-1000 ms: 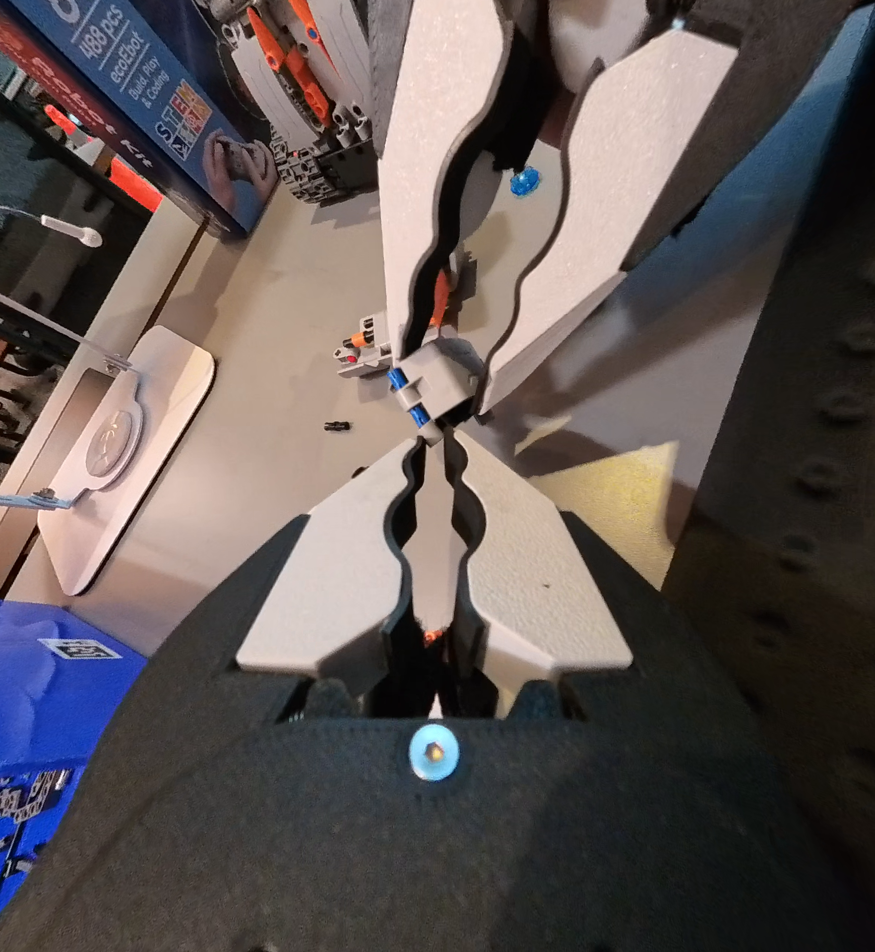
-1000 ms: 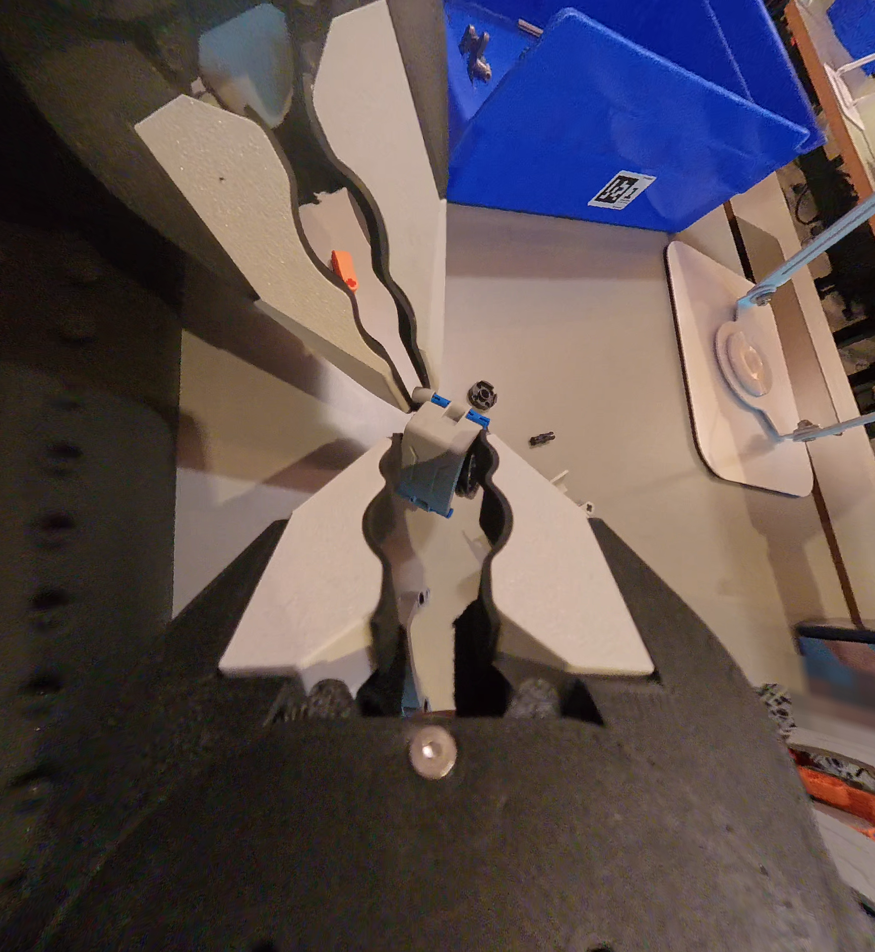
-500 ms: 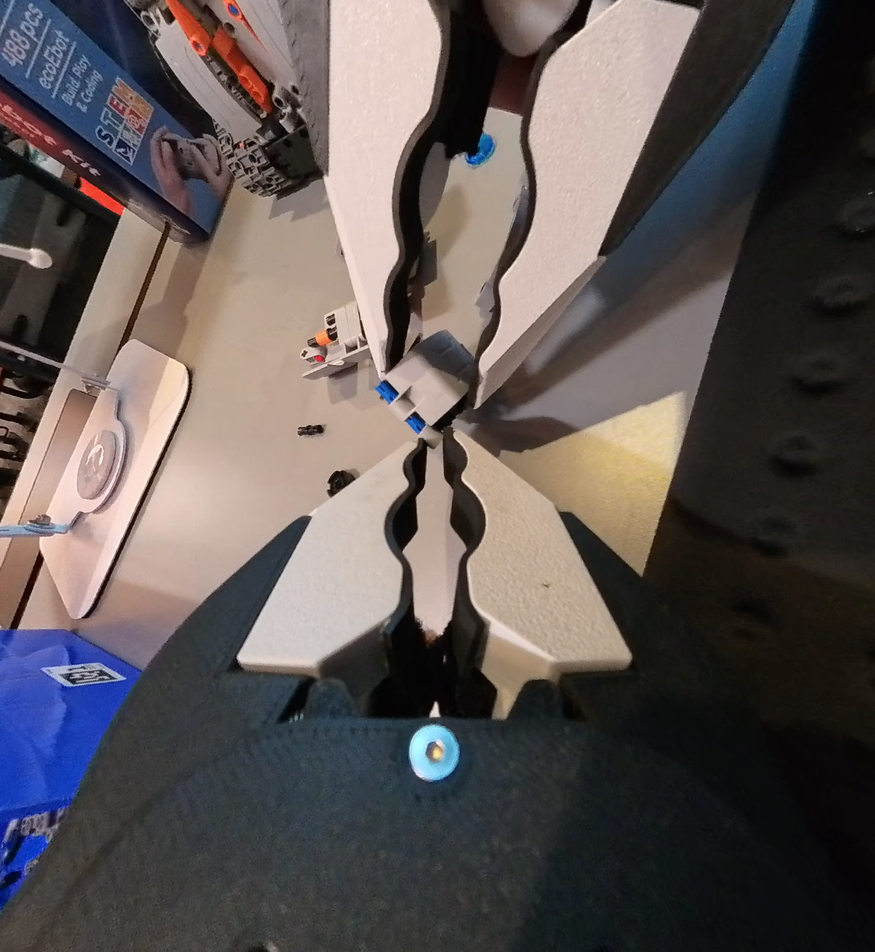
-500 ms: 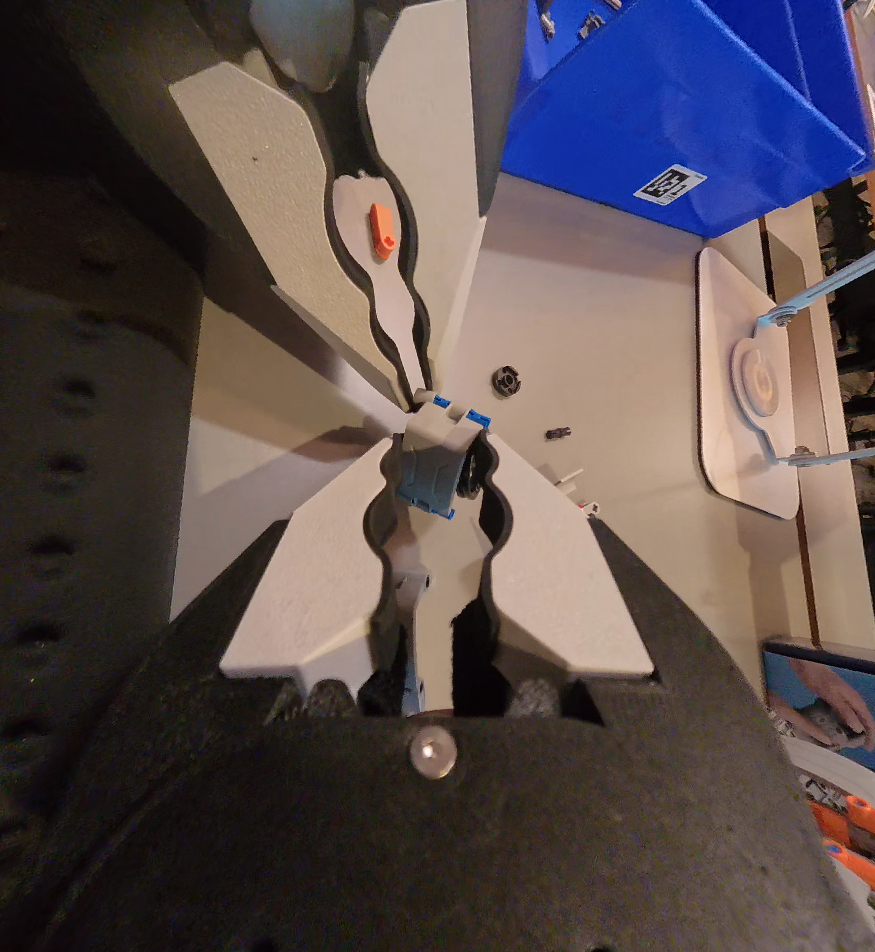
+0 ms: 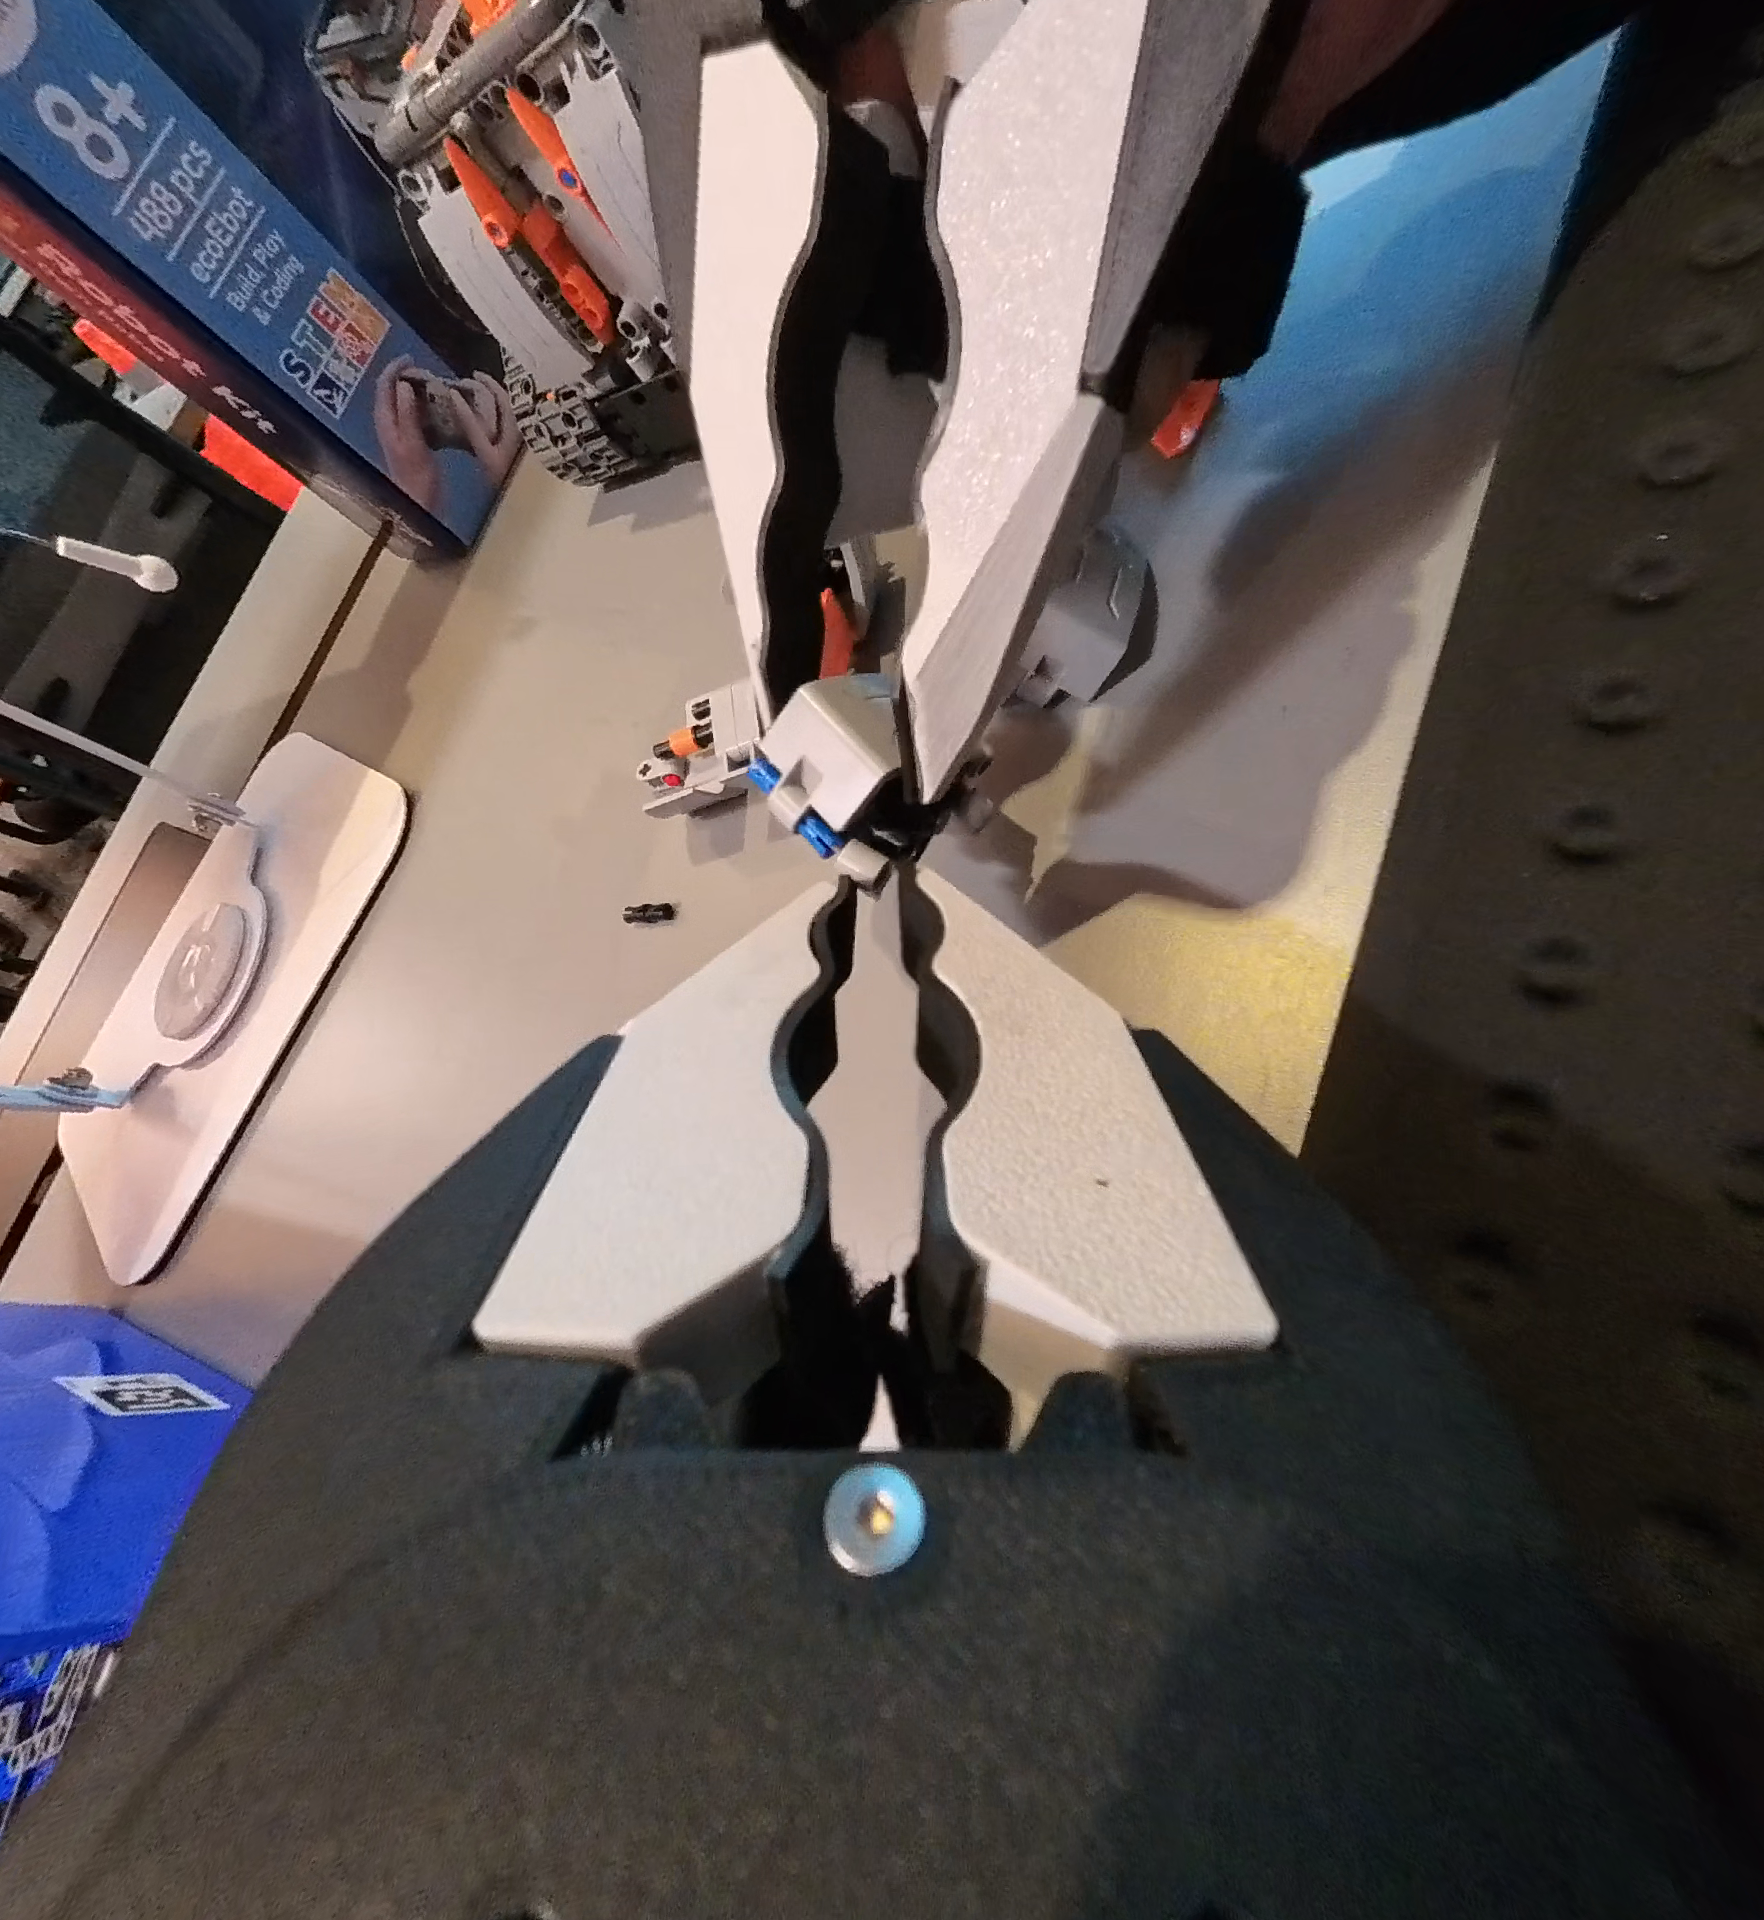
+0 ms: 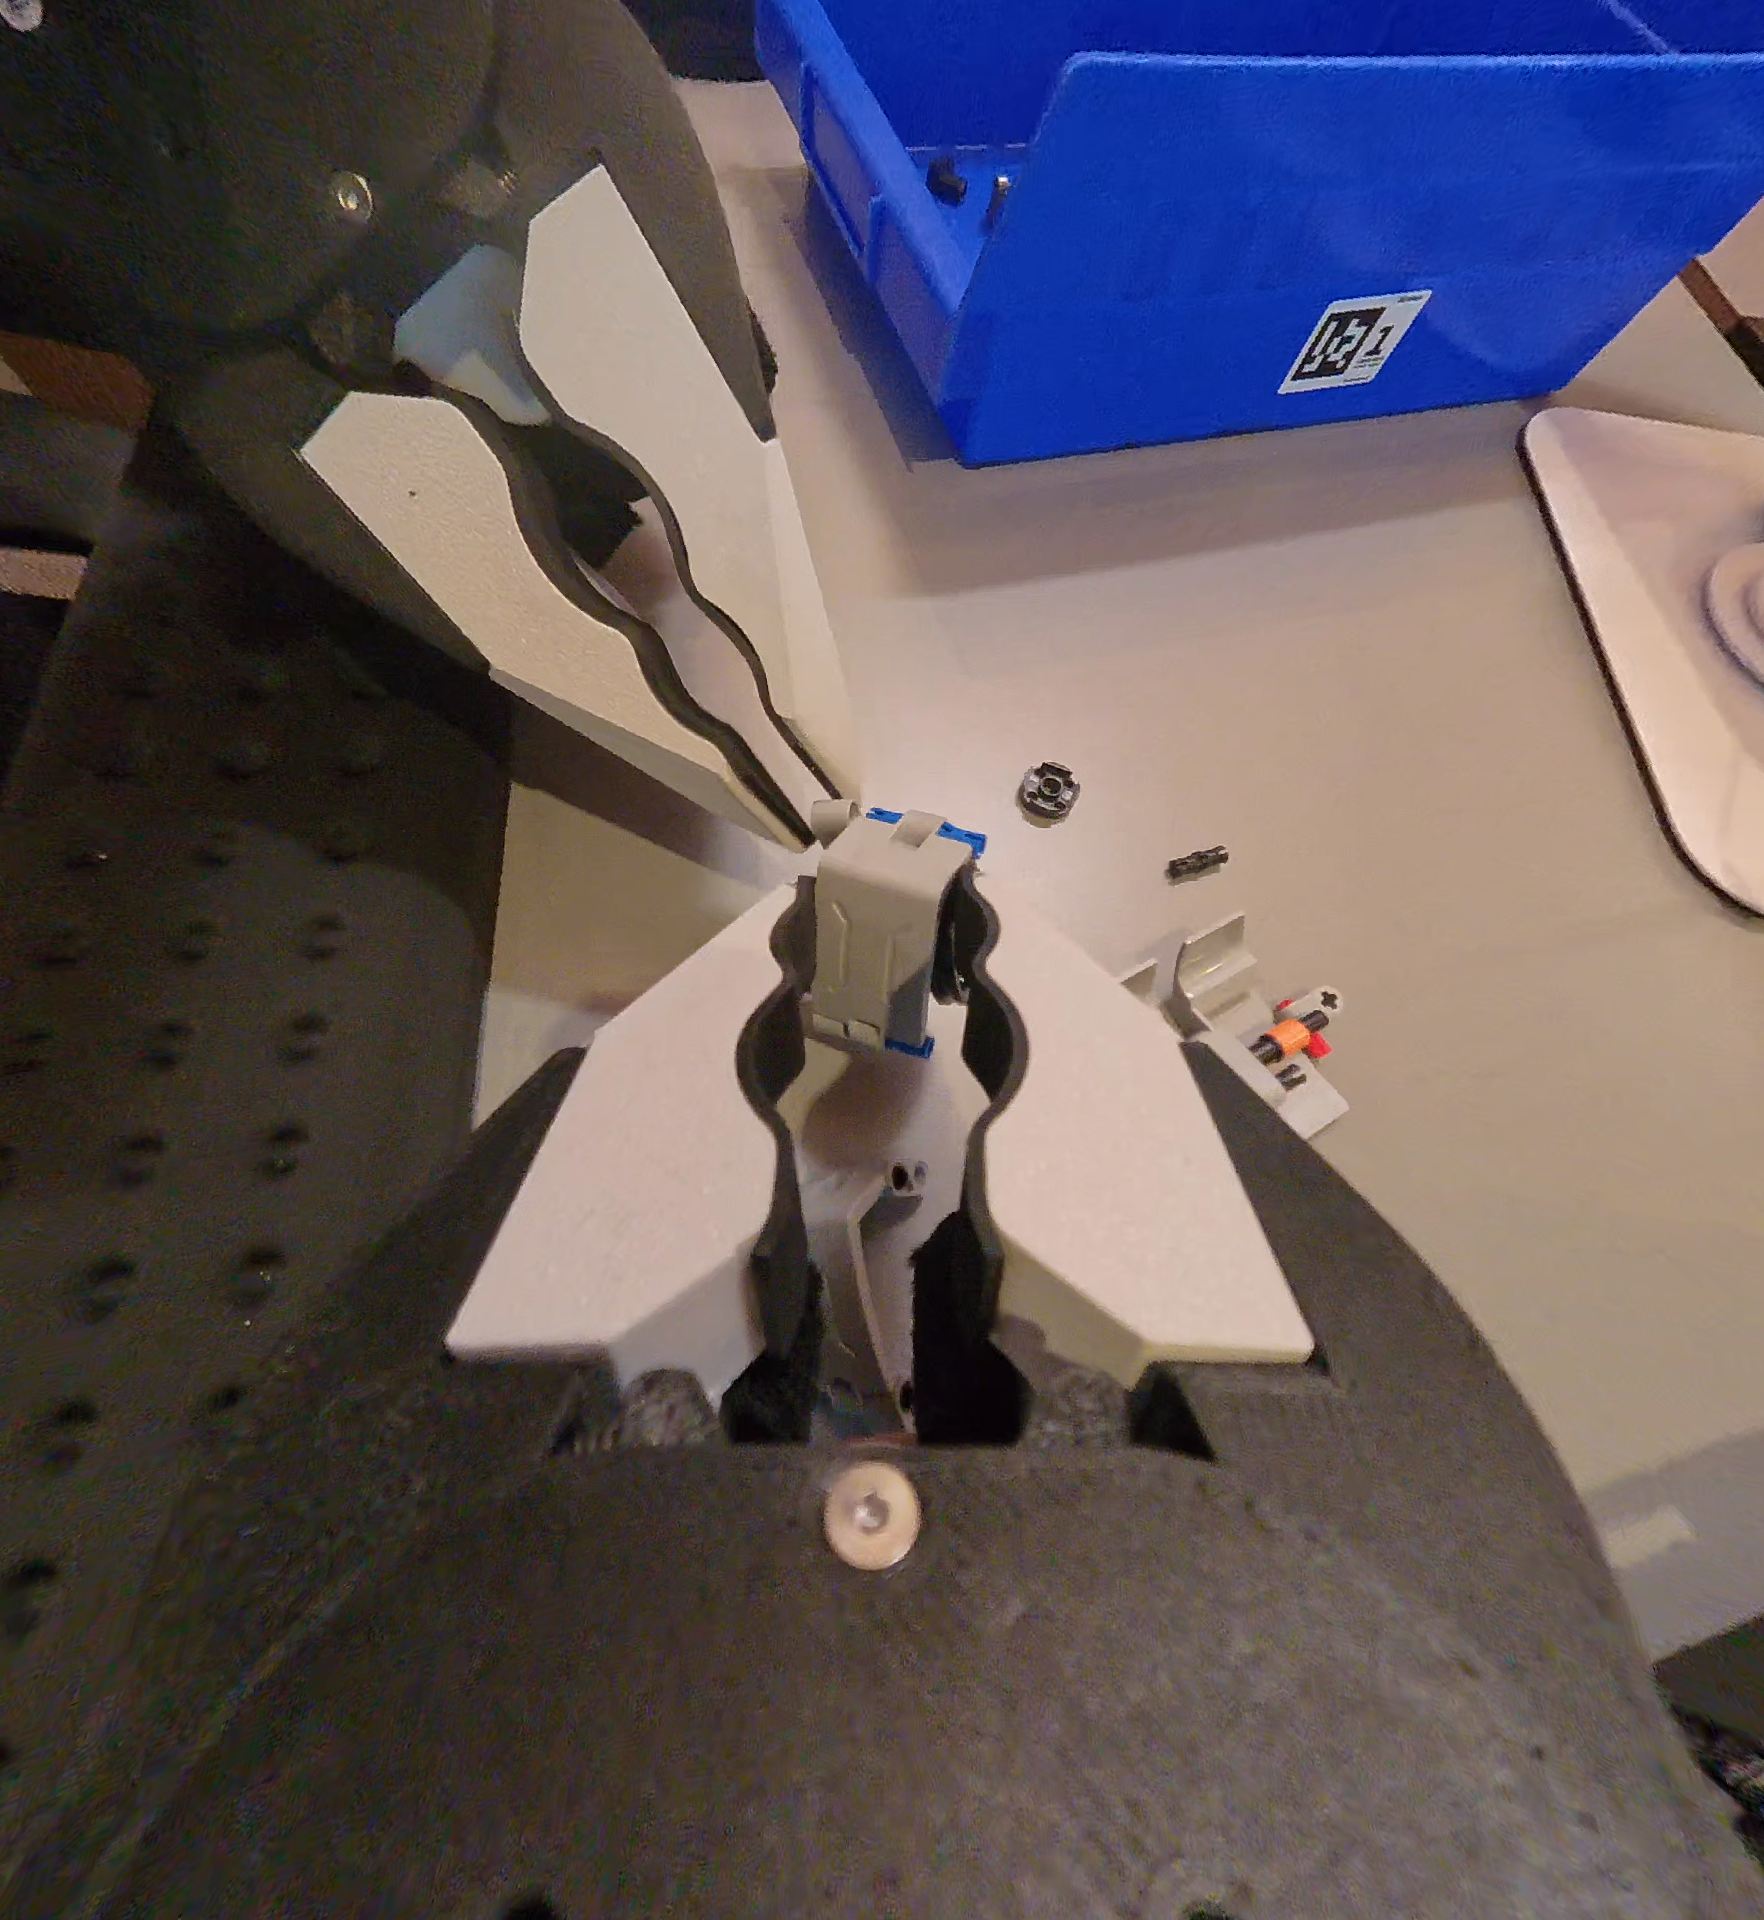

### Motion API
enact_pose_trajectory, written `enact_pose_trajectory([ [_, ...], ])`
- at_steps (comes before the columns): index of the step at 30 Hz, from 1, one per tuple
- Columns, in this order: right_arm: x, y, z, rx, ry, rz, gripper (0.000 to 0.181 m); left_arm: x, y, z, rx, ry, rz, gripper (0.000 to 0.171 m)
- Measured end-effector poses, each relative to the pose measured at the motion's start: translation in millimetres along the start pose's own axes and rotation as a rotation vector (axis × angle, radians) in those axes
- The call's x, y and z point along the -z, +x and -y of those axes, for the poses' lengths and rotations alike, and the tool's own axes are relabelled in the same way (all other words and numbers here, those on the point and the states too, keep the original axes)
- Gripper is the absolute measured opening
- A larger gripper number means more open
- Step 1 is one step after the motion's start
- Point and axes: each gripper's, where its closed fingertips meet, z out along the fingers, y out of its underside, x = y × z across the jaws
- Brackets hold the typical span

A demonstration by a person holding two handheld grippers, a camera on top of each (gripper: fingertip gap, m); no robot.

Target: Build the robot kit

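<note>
My right gripper (image 6: 883, 906) is shut on a grey block with blue pins (image 6: 873, 935) and holds it above the beige table. The block also shows in the left wrist view (image 5: 836, 753), between the right gripper's fingers (image 5: 1003, 582). My left gripper (image 5: 878, 885) faces it tip to tip and is pinched shut on a small grey peg (image 5: 862, 860) at the block's near end. In the right wrist view the left gripper (image 6: 810, 831) comes in from the upper left and touches the block's far end.
On the table lie a black round piece (image 6: 1048, 793), a black pin (image 6: 1197, 862) and a grey part with orange and red pins (image 6: 1262, 1029). A blue bin (image 6: 1273, 260) and a white stand base (image 6: 1688, 675) stand beyond. A blue box (image 5: 234, 260) and a grey-orange model (image 5: 545, 260) stand behind. Both grippers' tips are close together, under 4 cm apart. From either gripper's tips it is about 8 cm to the black round piece (image 6: 1048, 793).
Both grippers stay shut and tip to tip. The right gripper has tilted with the grey block, so the bin now sits straight ahead in its view. The block has turned slightly.
</note>
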Motion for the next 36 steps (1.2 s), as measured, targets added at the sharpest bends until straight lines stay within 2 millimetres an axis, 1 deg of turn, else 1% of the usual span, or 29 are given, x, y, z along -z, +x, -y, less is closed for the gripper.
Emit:
enact_pose_trajectory([
  [3, 2, 1, 3, -0.055, 0.034, 0.035, 0.023, 1, -1, 2, 0.002, 0.013, 0.008, 0.006],
  [6, 1, -1, 0, -0.085, 0.033, 0.072, 0.024, 1, 0, 1, 0.001, 0.008, -0.001, 0.004],
  [9, 1, -2, -1, -0.081, 0.024, 0.080, 0.024, 0, 1, 2, -0.014, 0.006, 0.005, 0.003],
  [22, 1, -9, -9, 0.114, -0.057, 0.029, 0.023, -4, 13, -5, -0.014, -0.032, -0.059, 0.000],
  [25, 0, -7, -10, 0.154, -0.075, -0.005, 0.023, -5, 11, -5, -0.013, -0.035, -0.050, 0.000],
  [28, 2, -4, -7, 0.112, -0.047, -0.002, 0.024, -3, 6, -2, 0.018, -0.010, -0.040, 0.000],
  [31, 6, 0, -1, 0.002, 0.021, 0.036, 0.023, -1, 0, 1, 0.030, 0.009, -0.011, 0.002],
  [34, 8, 1, 4, -0.059, 0.062, 0.066, 0.023, -2, -2, 1, 0.041, 0.005, 0.001, 0.012],
  [36, 7, 1, 2, -0.094, 0.067, 0.082, 0.023, -1, -3, 2, 0.041, 0.011, 0.009, 0.017],
])
